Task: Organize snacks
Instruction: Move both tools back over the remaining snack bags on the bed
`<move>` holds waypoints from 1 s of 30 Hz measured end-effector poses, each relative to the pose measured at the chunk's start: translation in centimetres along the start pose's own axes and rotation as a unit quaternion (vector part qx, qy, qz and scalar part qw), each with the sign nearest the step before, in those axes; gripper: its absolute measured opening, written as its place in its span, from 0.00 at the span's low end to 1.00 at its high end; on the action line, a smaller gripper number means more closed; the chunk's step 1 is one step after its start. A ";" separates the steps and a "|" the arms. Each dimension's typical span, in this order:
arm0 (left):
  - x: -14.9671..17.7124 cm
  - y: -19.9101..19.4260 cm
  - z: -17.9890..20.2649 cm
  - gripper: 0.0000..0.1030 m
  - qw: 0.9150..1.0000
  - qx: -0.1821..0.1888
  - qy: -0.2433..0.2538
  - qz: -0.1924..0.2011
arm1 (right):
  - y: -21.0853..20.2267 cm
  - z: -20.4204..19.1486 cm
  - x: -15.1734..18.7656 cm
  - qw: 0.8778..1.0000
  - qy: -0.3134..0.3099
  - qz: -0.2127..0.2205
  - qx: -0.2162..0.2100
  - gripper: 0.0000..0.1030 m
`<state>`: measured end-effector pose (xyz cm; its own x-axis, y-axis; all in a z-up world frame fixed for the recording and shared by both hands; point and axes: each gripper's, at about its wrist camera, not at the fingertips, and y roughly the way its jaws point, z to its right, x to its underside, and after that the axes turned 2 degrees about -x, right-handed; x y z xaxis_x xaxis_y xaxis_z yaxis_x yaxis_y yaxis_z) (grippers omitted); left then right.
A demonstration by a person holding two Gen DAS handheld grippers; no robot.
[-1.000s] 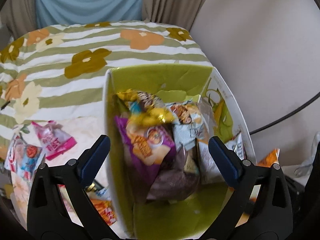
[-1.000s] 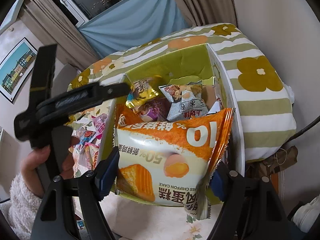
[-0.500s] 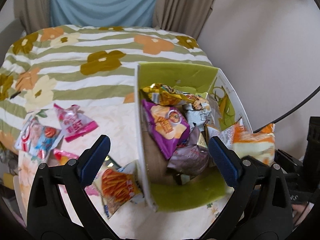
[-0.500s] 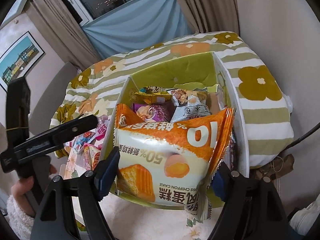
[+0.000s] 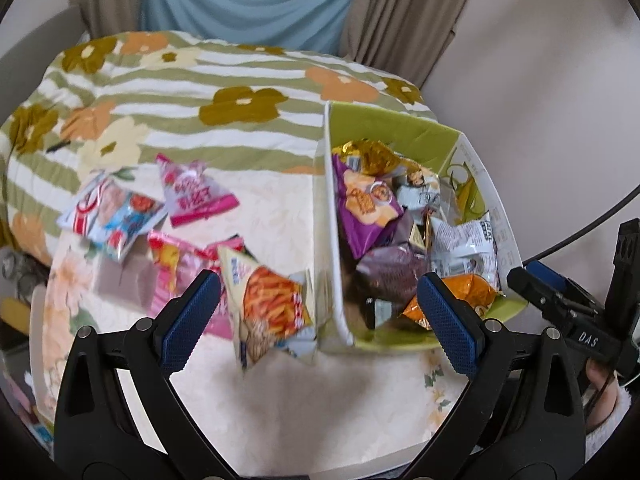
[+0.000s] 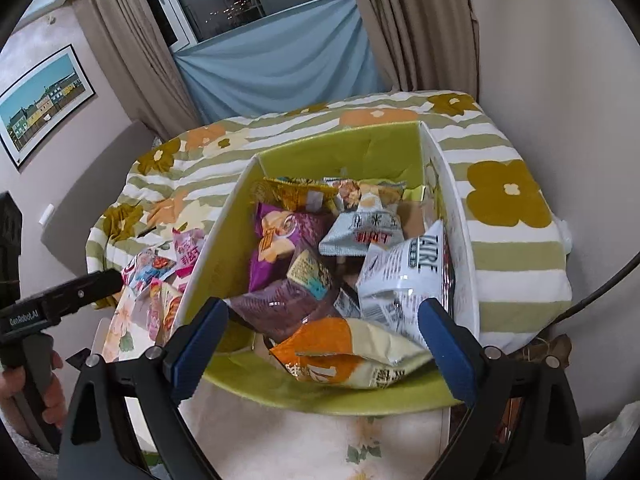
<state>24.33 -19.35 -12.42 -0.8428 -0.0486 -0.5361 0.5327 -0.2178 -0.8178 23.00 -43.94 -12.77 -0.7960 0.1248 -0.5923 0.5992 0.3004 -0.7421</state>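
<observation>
A green-lined box (image 6: 352, 148) (image 5: 408, 126) holds several snack packs. The orange and white chiffon cake pack (image 6: 352, 356) (image 5: 468, 292) lies in its near end, loose. My right gripper (image 6: 320, 344) is open and empty just above that pack. My left gripper (image 5: 320, 316) is open and empty, over the table left of the box, above a pack with fries printed on it (image 5: 272, 308). More loose packs lie on the table: a pink one (image 5: 192, 196), a blue and white one (image 5: 112, 212), a pink and yellow one (image 5: 172, 260).
The table has a pale floral cloth (image 5: 320, 392) and a green striped flowered cover (image 5: 200, 88) behind. A wall (image 5: 540, 80) stands right of the box. Curtains and a window (image 6: 260, 12) are behind. The other gripper's body shows at each view's edge (image 5: 576, 320) (image 6: 52, 304).
My right gripper opened and let the chiffon cake pack drop into the box. My left gripper swung left, away from the box and over the loose packs.
</observation>
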 end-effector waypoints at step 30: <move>-0.6 -7.4 -20.2 0.95 0.998 -0.033 -0.056 0.028 | 3.0 -18.2 -0.5 0.995 -0.076 0.008 -0.059 0.92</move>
<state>22.45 2.01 -10.31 -0.8126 -0.1676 -0.5583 0.5805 -0.1469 -0.8009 23.65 -25.84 -9.01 -0.7588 -0.0113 -0.6512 0.5904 0.4102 -0.6951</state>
